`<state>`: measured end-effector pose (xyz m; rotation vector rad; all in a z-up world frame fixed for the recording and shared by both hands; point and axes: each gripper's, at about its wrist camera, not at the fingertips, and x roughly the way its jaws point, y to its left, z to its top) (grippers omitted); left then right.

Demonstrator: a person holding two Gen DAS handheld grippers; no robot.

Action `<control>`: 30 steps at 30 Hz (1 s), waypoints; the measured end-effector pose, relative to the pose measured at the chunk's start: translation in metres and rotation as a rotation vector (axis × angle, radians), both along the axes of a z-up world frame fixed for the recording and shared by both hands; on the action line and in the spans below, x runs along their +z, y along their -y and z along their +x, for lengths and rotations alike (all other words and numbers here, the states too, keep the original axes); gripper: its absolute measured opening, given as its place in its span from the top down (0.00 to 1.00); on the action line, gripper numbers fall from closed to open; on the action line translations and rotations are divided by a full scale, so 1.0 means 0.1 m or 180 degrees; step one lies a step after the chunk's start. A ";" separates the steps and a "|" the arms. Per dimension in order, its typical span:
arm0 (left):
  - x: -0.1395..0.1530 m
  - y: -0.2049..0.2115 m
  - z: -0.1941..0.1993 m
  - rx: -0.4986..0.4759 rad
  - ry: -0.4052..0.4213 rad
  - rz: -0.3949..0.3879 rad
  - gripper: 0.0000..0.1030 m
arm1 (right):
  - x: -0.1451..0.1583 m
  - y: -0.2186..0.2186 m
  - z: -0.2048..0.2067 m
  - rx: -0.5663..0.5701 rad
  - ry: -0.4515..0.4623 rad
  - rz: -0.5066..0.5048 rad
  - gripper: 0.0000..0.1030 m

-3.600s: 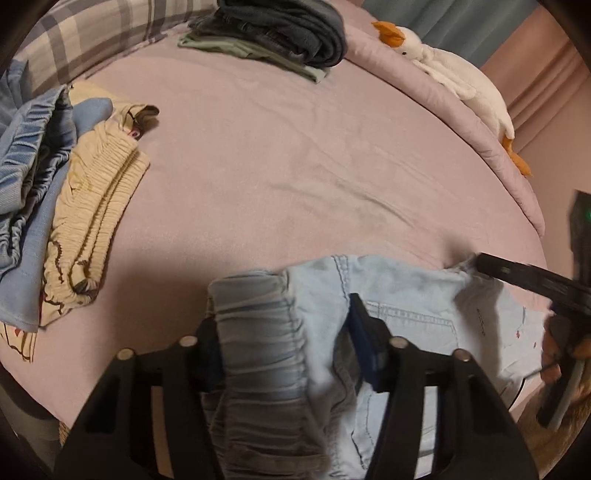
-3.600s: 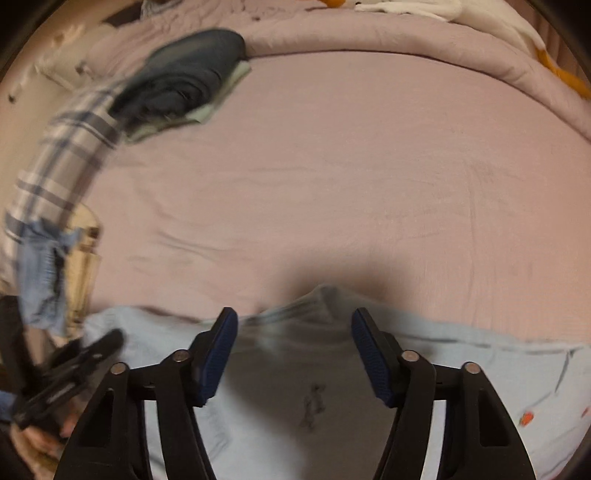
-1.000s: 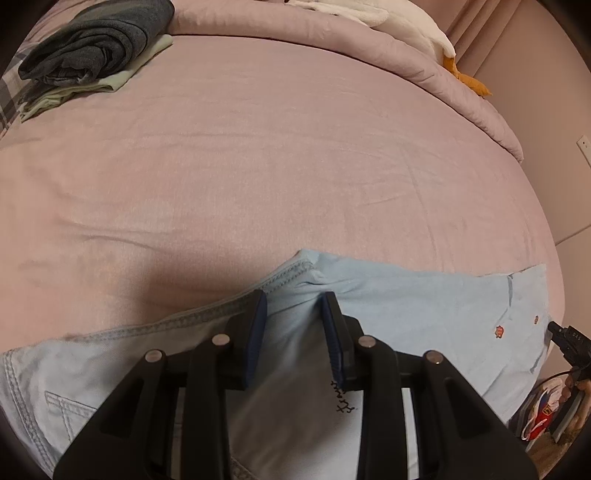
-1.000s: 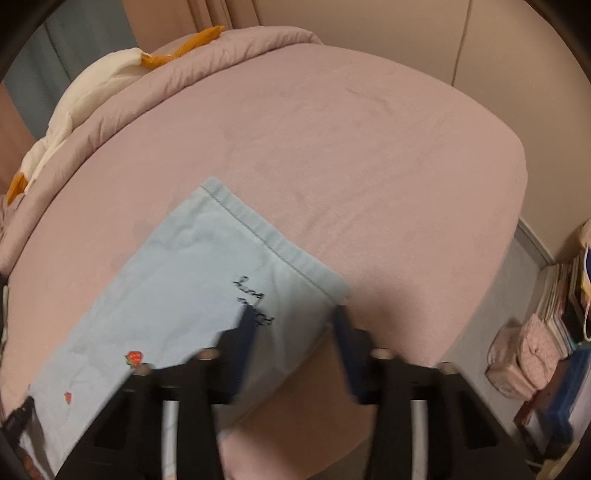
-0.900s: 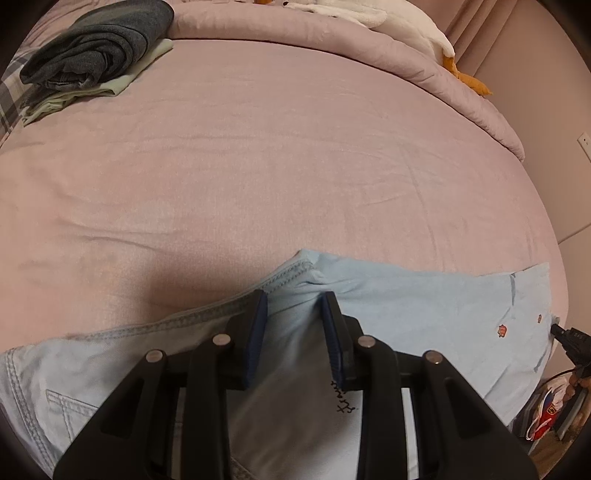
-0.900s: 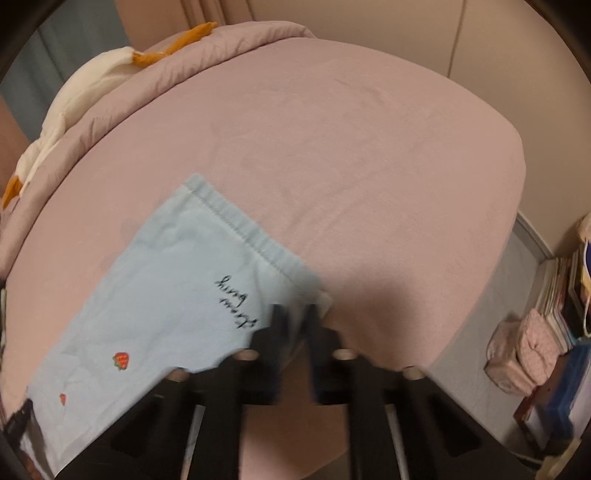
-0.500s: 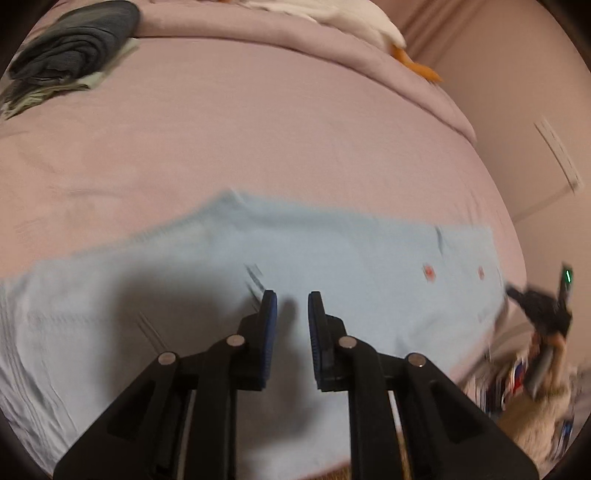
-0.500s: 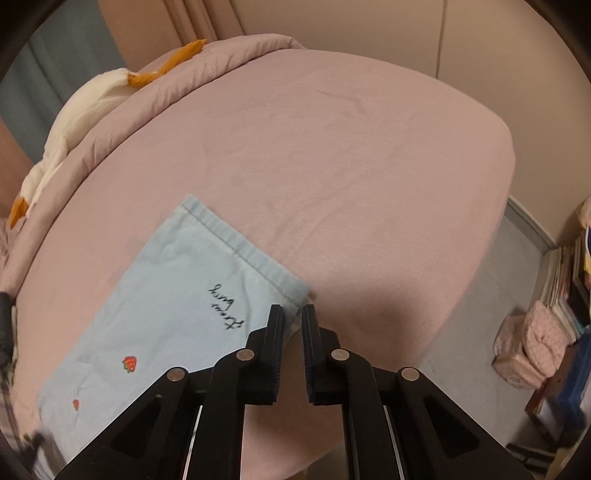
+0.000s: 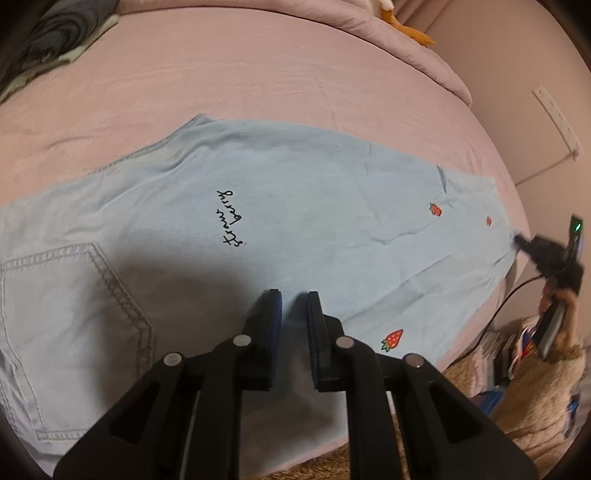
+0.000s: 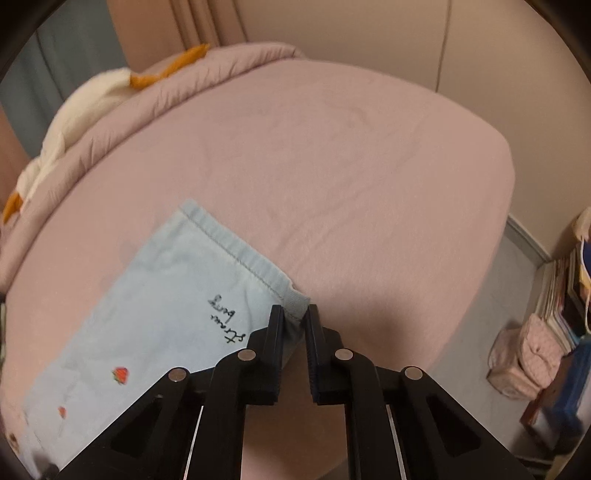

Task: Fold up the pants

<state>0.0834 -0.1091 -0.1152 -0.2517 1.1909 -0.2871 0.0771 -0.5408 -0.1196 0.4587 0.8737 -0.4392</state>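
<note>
Light blue denim pants (image 9: 295,229) with black script and small red strawberries lie flat across the pink bed (image 9: 258,85), back pocket at the left, leg hem at the right. My left gripper (image 9: 294,301) hovers over the near edge of the pants, jaws nearly together with a narrow gap and nothing between them. My right gripper (image 10: 294,314) is shut on the near corner of the pants (image 10: 166,302) at the leg hem. It also shows in the left wrist view (image 9: 546,254) at the far right end of the leg.
Folded dark clothes (image 9: 48,33) lie at the far left of the bed. A white and orange plush toy (image 10: 74,110) rests on the rolled duvet at the back. Books and a pink bag (image 10: 524,358) sit on the floor right of the bed.
My left gripper let go of the pants' crotch fold, rose and shifted right along the leg. My right gripper closed on the hem corner and holds it.
</note>
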 end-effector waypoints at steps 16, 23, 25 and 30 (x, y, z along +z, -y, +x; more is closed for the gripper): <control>0.00 -0.05 -0.04 0.0118 -0.0023 0.0001 0.89 | -0.22 0.10 0.13 -0.0043 -0.0274 0.0042 0.95; 0.03 -0.03 -0.05 0.0180 -0.0045 0.0067 0.90 | -0.20 0.12 0.11 -0.0050 -0.0283 0.0069 0.95; 0.04 -0.03 -0.05 0.0202 -0.0048 0.0065 0.90 | -0.20 0.12 0.10 -0.0048 -0.0286 0.0063 0.95; 0.07 0.00 -0.05 0.0191 -0.0064 0.0100 0.90 | -0.11 0.08 0.08 -0.0048 -0.0335 0.0026 0.95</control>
